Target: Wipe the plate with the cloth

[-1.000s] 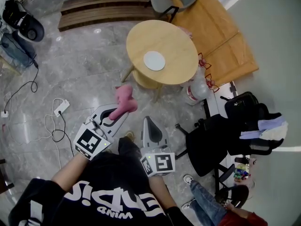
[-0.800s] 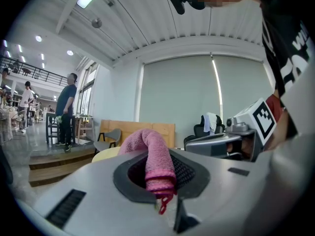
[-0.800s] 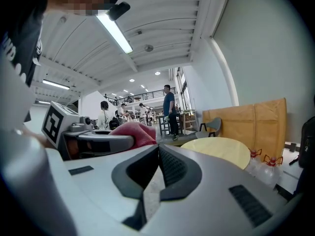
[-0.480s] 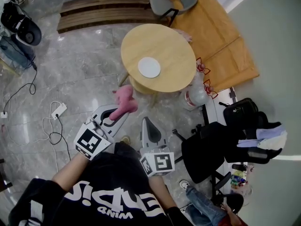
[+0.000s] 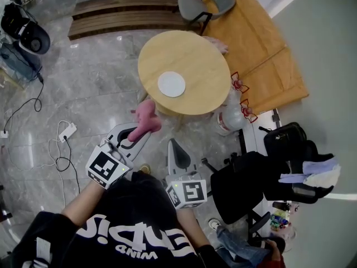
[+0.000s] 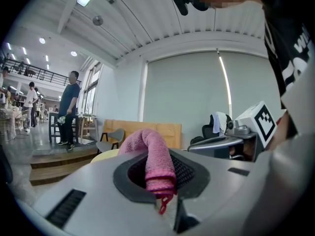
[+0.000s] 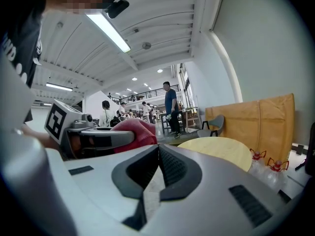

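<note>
asking: what is held by each tool, and where is the plate?

answering: a pink cloth [image 5: 146, 117] is pinched by one end between the closed jaws of the left gripper [image 5: 139, 132]. nothing is held by the right gripper [image 5: 174, 145], and its jaws are pressed together. both are seen just short of the round table [image 5: 203, 60], off its near edge. the white plate [image 5: 171, 85] is set on that table, near its middle and well apart from both tools.

asking: how are the things made?

answering: the cloth is seen as a looped, terry-like weave, rolled into a soft tube that droops past the jaws. the plate is round, flat and smooth, probably glazed. the table top is pale wood, smooth and bare around the plate.

asking: what could go wrong from here?

answering: only a short end of the cloth is gripped, so it could be dragged out once it is rubbed on the plate. a smooth plate on a smooth top could be pushed toward the table's edge if it is not steadied, and the right gripper would have to be opened for that. the wide gripper bodies could also be knocked against the table's rim.
</note>
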